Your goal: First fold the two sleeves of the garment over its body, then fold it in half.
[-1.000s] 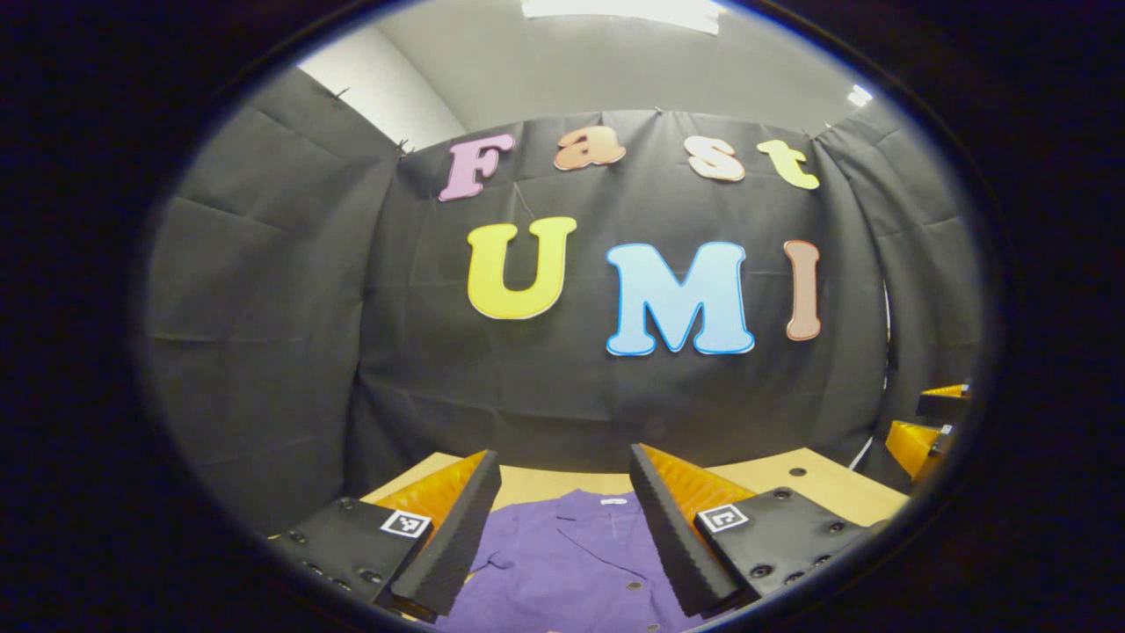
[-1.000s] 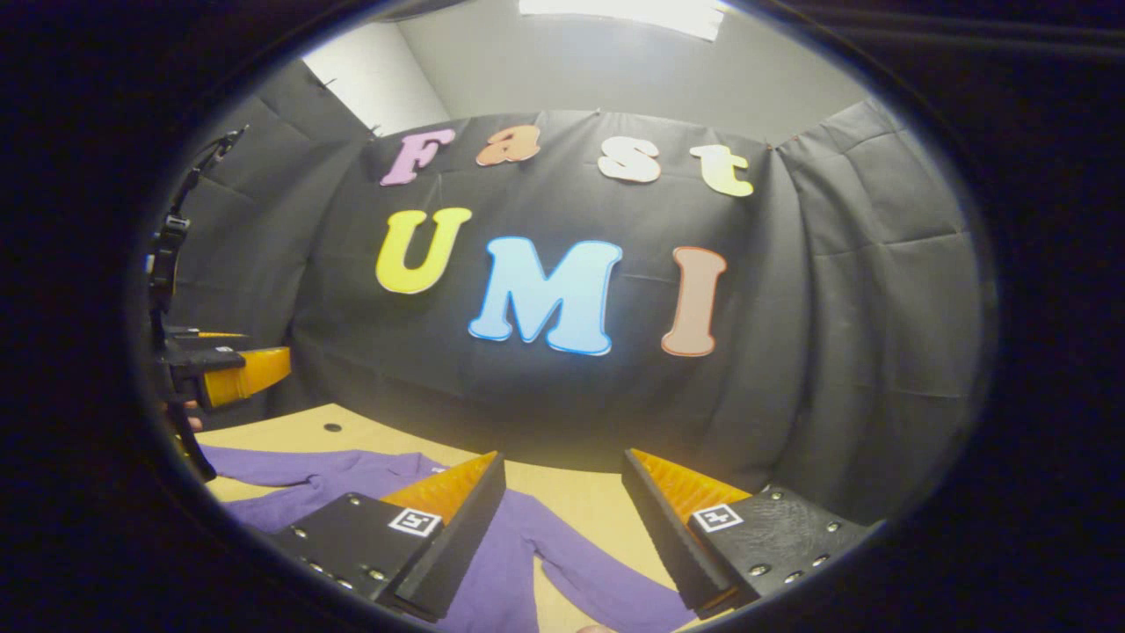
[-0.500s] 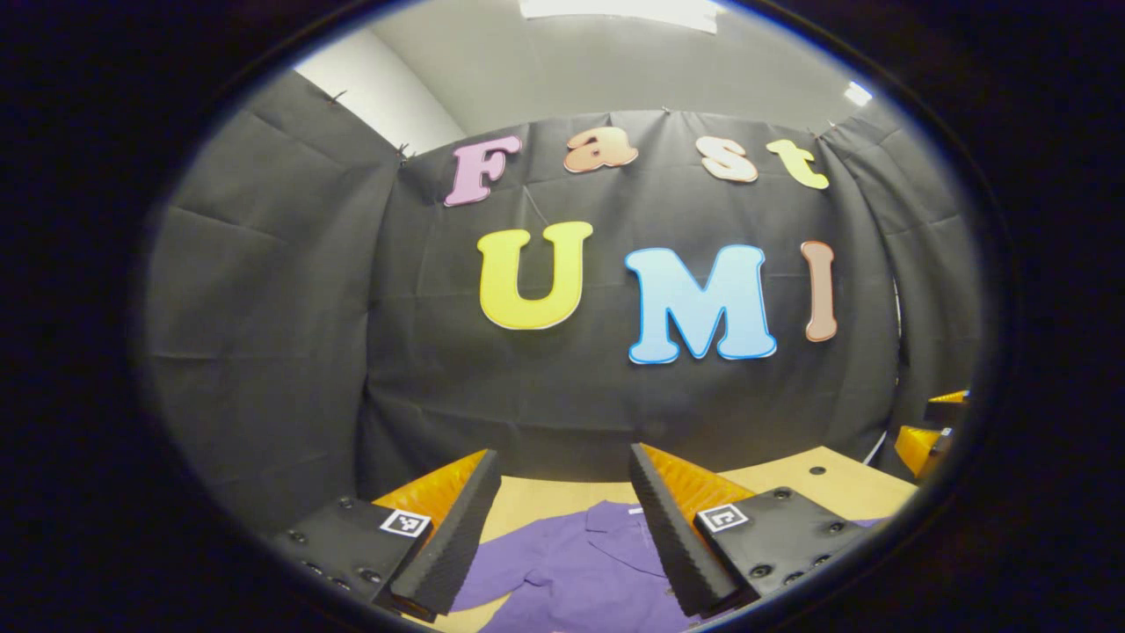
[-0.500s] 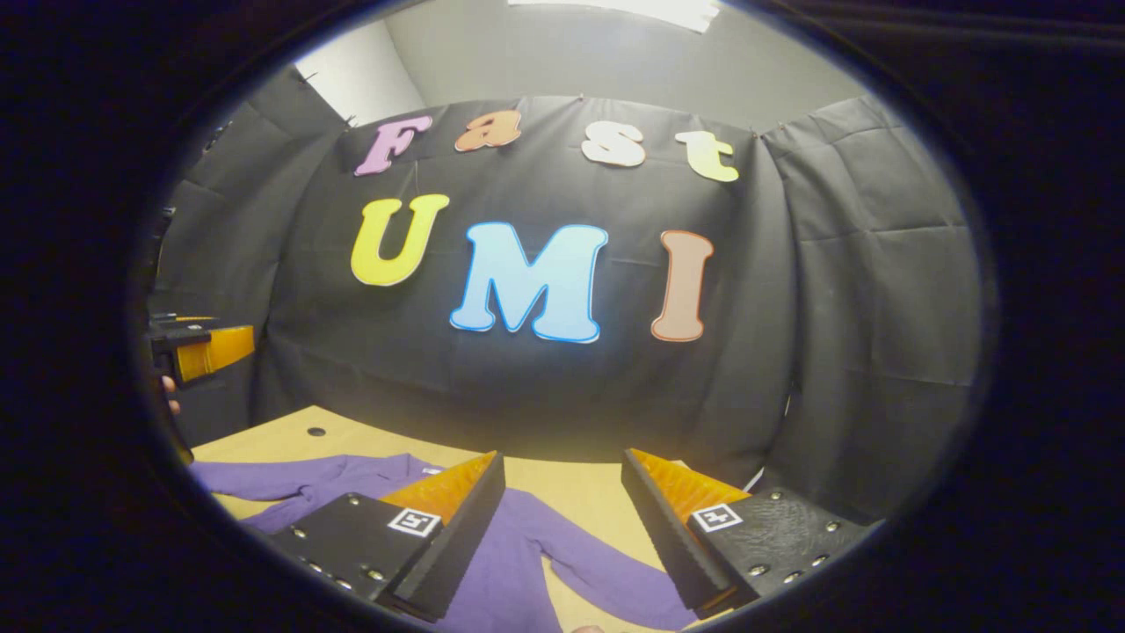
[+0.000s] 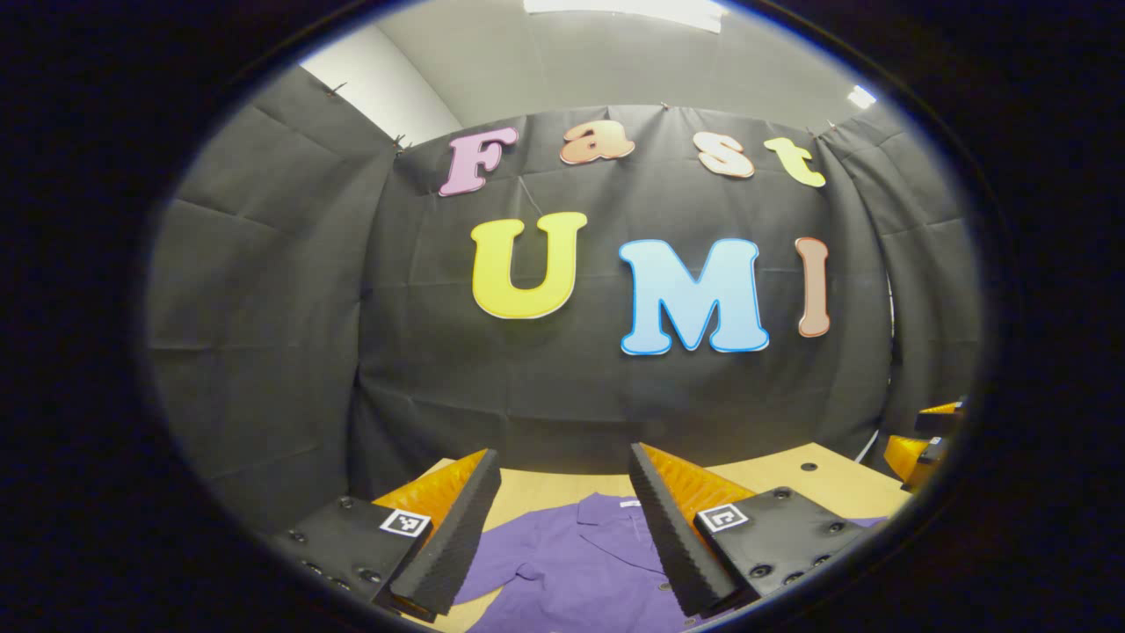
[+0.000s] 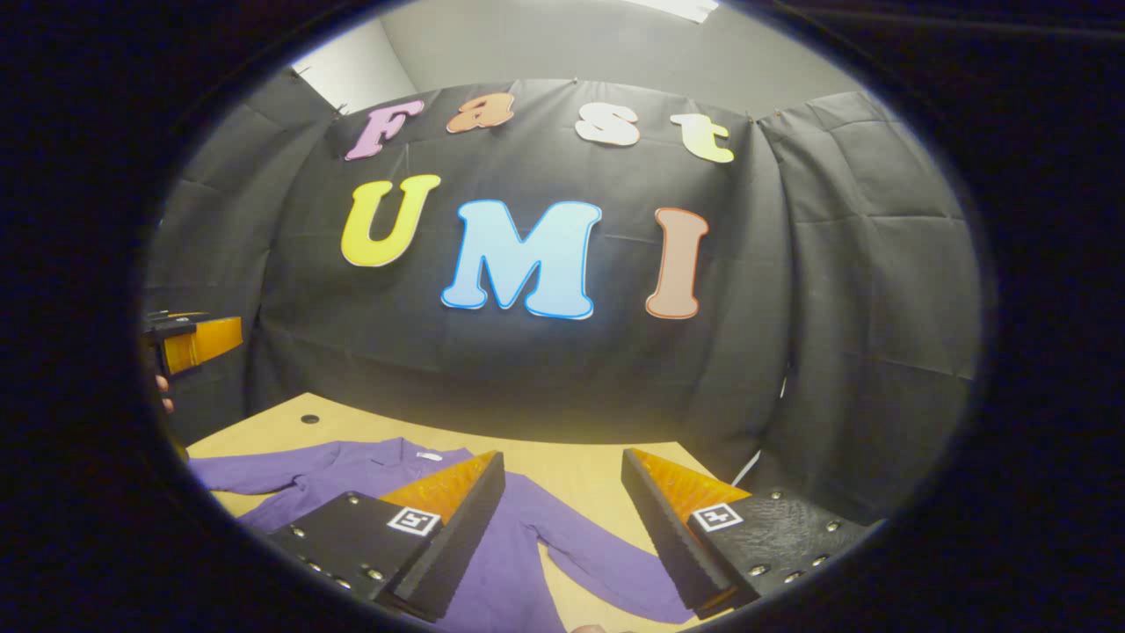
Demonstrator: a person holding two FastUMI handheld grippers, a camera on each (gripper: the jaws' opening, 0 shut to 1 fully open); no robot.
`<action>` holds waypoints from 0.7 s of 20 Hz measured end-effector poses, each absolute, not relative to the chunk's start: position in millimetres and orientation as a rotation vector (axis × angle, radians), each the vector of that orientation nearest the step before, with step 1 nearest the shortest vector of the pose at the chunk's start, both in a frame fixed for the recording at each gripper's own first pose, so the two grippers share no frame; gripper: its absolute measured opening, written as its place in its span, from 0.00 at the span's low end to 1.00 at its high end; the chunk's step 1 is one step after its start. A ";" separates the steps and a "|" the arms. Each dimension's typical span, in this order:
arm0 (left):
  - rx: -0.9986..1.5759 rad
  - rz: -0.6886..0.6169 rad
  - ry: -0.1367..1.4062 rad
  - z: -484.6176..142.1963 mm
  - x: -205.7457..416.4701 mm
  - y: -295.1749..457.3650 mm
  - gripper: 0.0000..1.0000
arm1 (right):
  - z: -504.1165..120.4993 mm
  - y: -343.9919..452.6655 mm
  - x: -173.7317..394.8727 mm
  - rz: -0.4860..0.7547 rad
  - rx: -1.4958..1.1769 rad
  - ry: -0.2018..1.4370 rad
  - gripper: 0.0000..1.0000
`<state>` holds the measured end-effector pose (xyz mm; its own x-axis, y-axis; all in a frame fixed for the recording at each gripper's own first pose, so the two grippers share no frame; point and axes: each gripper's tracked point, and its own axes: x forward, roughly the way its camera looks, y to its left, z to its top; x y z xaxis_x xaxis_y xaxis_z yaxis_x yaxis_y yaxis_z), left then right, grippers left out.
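The counter (image 6: 606, 470) is carrying everything here: a flat, pale wood-coloured top with a small dark hole near its far left corner, running back to the black cloth wall. It is giving the fabric a smooth bed to be spread and creased on.

The garment (image 6: 527, 536) is lying face up across the middle of the counter, collar toward the far edge, both sleeves reaching out sideways, so neither sleeve fold looks started. It is a soft purple shirt with a flat collar, a small white neck tag and a row of small buttons down the front placket (image 5: 615, 549); one long sleeve (image 6: 606, 567) is trailing toward the counter's right side.

The left tongs (image 5: 562, 527) are hovering above the collar, spread wide and empty. The right tongs (image 6: 562, 527) are hovering over the right sleeve, likewise spread and gripping nothing, probably being lined up for a pinch. Each finger is a wedge, orange ribbed plastic faced with black textured padding.
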<state>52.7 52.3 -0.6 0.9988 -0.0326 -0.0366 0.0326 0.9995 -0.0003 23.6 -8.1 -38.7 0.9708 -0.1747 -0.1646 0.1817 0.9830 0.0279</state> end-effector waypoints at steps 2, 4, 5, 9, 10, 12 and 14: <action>0.008 -0.036 0.042 -5.5 55.0 48.8 0.96 | -49.5 -24.2 20.2 -0.224 0.040 0.194 0.89; 0.012 -0.040 0.048 -8.1 57.5 46.6 0.95 | -63.7 -38.2 18.5 -0.262 0.047 0.235 0.89; 0.011 -0.044 0.049 -8.9 59.5 44.8 0.95 | -71.0 -44.8 17.4 -0.280 0.056 0.257 0.89; 0.013 -0.045 0.061 -14.6 65.7 42.3 0.95 | -104.8 -68.8 13.0 -0.338 0.101 0.348 0.89; 0.013 -0.042 0.063 -15.5 65.9 42.9 0.96 | -114.0 -75.6 11.5 -0.351 0.106 0.374 0.89; 0.012 -0.035 0.071 -18.9 66.2 42.7 0.96 | -133.0 -88.8 7.0 -0.380 0.115 0.424 0.87; 0.017 -0.027 0.081 -24.4 64.5 43.1 0.95 | -153.6 -100.3 1.0 -0.408 0.135 0.475 0.89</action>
